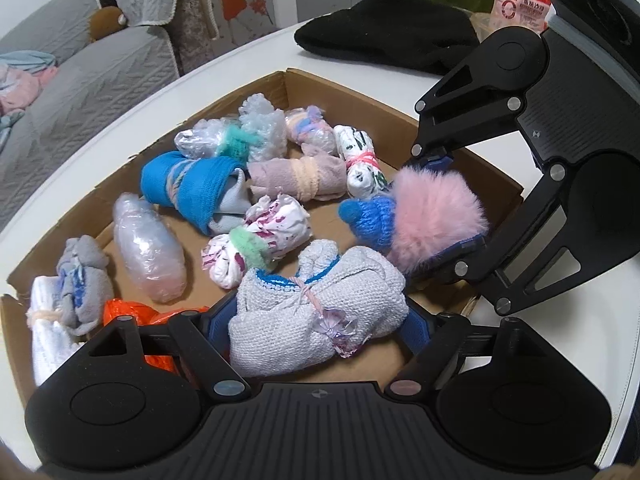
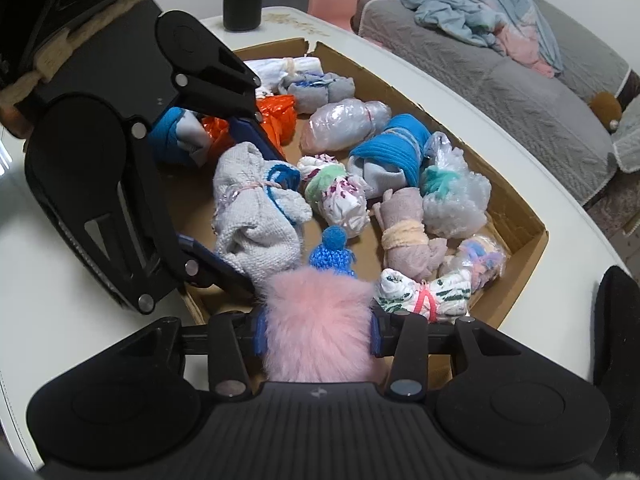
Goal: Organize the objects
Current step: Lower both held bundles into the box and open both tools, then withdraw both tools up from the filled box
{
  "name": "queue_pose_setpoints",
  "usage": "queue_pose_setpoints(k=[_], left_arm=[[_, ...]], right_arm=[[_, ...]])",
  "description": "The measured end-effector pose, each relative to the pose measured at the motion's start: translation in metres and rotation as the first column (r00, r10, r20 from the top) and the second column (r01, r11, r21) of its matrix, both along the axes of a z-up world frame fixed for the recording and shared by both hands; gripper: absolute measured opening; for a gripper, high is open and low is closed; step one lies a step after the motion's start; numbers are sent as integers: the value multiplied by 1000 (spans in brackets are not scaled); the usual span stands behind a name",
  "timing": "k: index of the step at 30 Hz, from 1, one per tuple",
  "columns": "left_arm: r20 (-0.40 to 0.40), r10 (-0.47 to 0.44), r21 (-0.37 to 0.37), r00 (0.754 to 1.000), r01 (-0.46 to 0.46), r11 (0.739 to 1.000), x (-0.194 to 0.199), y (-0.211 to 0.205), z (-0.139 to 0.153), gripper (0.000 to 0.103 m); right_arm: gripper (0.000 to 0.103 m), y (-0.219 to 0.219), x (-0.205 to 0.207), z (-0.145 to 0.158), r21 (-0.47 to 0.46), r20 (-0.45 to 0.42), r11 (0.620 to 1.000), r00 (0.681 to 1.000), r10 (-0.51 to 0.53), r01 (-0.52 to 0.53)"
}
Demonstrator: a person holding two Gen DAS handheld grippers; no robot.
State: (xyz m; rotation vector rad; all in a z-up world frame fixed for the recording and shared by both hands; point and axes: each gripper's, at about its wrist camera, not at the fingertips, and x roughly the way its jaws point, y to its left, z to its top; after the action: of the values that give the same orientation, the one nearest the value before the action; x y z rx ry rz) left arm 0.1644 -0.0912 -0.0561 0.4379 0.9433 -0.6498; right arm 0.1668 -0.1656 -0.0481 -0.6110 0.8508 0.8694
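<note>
A shallow cardboard box [image 1: 304, 80] sits on a white table [image 1: 248, 56] and holds many small tied bundles.

In the left wrist view, going left to right: at the far left of the box lies a white cloth roll [image 1: 48, 320] with a grey bundle [image 1: 86, 284] against it, and an orange plastic bag [image 1: 132, 312] just beside them. Next comes a clear plastic bundle [image 1: 148, 248], then a blue knitted roll [image 1: 188, 188] and a white cloth with purple spots tied in green [image 1: 256, 244].

In the near middle, the left gripper [image 1: 320, 324] has its blue pads on either side of a grey knitted bundle [image 1: 316, 312] tied with pink string; the pads look to be touching its sides, grasping it.

Behind it lie a beige roll [image 1: 296, 176] and a white and green bundle tied in red [image 1: 362, 160].

At the right, the right gripper [image 1: 448, 204] is clenched on a pink fluffy pompom [image 1: 436, 216] with a small blue knitted hat [image 1: 370, 216] at its end, held over the right part of the box.

A black cloth [image 1: 384, 32] lies on the table beyond.
</note>
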Motion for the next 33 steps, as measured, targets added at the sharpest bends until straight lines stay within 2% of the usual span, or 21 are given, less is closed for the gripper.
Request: queue_pose_setpoints(k=[6,8,14,21,24,26,29,33], left_arm=[[-32,35,26,999,-34,999,1,-6,2,89],[-49,50,25,998,-49,998,3,-5,4,93],[-84,47,15,995,-46,999,6,-4,6,101],[-90,53,23,995,-51,998,5,-6,12,102],[-107,70,-5,992,-71,997,5,-3,15,102],[-112,94,-28,989,-98,995,2,3,19,102],[-133,146,-94,980,-159,983,-5,12,27,102],[-134,214,-149,968,-233,961,-15,20,36,102]], right_arm=[[43,2,5,1,-42,-28,999,1000,-11,10],[48,2,7,2,-59,-41,998,999,-17,15],[52,7,11,1,-112,-84,994,996,-18,8],[62,9,14,2,-148,-95,989,995,-38,24],[69,10,15,3,-150,-101,988,993,-57,41],[77,8,15,5,-146,-97,987,992,-79,64],[84,4,10,11,-113,-98,989,989,-106,95],[86,5,2,17,-98,-81,986,987,-139,131]])
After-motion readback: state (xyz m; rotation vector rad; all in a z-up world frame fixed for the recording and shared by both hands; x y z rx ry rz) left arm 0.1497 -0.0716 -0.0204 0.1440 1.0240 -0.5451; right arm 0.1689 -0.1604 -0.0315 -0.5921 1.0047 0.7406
